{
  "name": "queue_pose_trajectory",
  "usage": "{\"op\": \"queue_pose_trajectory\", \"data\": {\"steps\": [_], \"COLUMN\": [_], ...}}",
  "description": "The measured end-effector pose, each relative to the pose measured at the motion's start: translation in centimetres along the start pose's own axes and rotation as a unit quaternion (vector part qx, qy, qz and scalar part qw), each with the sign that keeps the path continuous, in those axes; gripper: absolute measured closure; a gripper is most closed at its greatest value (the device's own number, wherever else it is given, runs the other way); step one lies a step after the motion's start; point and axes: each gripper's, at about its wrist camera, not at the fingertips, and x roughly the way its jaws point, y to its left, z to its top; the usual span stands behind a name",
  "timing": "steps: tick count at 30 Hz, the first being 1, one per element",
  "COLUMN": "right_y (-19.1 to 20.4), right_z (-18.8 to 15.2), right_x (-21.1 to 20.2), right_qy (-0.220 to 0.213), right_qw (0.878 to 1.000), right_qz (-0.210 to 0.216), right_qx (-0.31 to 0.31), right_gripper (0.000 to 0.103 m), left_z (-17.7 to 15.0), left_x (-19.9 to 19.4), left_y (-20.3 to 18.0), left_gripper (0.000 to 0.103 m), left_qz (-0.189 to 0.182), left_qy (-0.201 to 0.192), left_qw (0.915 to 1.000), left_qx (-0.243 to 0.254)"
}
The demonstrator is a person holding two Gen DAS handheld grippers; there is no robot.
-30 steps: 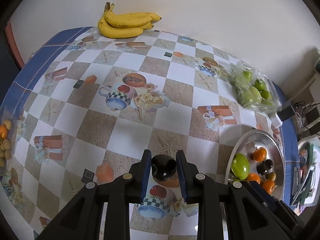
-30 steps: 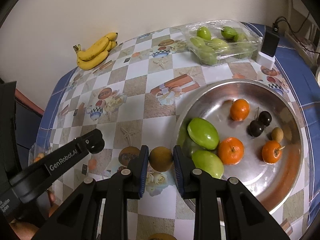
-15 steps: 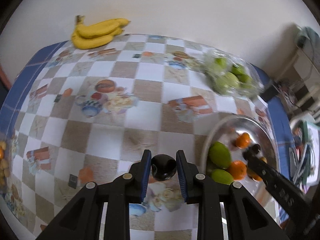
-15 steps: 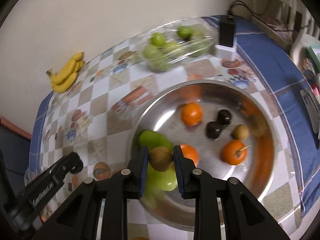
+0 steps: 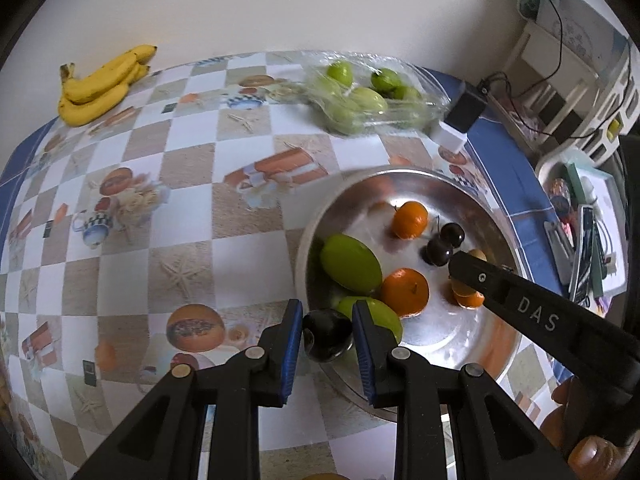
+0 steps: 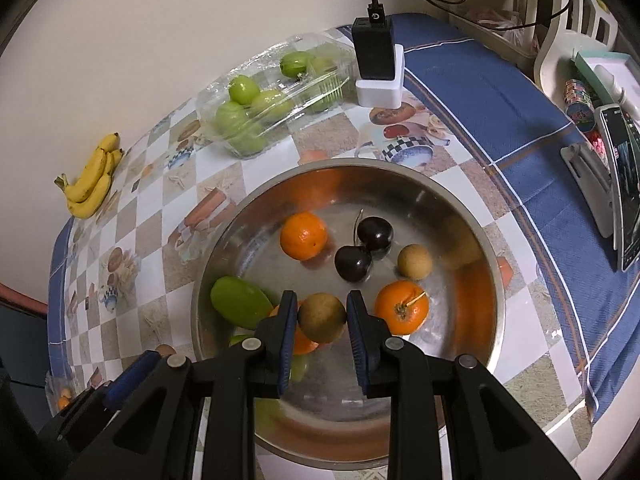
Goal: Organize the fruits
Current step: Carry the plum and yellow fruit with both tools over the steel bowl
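Steel bowl point(image 6: 486, 240) crowded; bananas point(image 6: 93, 184) well apart.

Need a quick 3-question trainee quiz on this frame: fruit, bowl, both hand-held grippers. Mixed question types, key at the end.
1. True or false: the left hand-held gripper is shut on a dark cherry.
2. What does the right hand-held gripper hold? A) a banana B) a small brown fruit C) an orange
3. Fill in: the bananas lie on the tablecloth, outside the metal ____.

Key
1. True; the cherry sits near the rim of the bowl.
2. B; the small brown fruit is pinched between the pads, above the bowl's inside.
3. bowl
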Motion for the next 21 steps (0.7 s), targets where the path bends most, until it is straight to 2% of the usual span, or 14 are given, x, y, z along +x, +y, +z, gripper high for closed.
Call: {"op": "queue_pose_trajectory", "data": {"steps": [8, 12, 21], "right_y": [-0.1, -0.1, -0.3], "right_z": [-0.4, -0.5, -0.4], "right_x": [1.5, 1.8, 2.0], "right_qy": [0.02, 0.022, 0.027], "right_qw": [1.0, 1.0, 0.999], "right_qz": [-0.009, -0.016, -0.02], "right_qx": [0.001, -0.001, 0.002], "right_gripper": [0.076, 0.076, 0.076], "left_z": [0.0, -0.1, -0.3], "left_x": [1.6, 2.0, 2.5], "left_y": [-0.4, -0.9, -2.0], "left_gripper": [0.075, 0.075, 0.075], "left_qz": [0.007, 0.021, 0.026], "left_qy": [-0.003, -0.014, -0.016], "left_qw": [0.9998, 0.9989, 0.9972], "left_qx": [0.017, 0.04, 0.069]}}
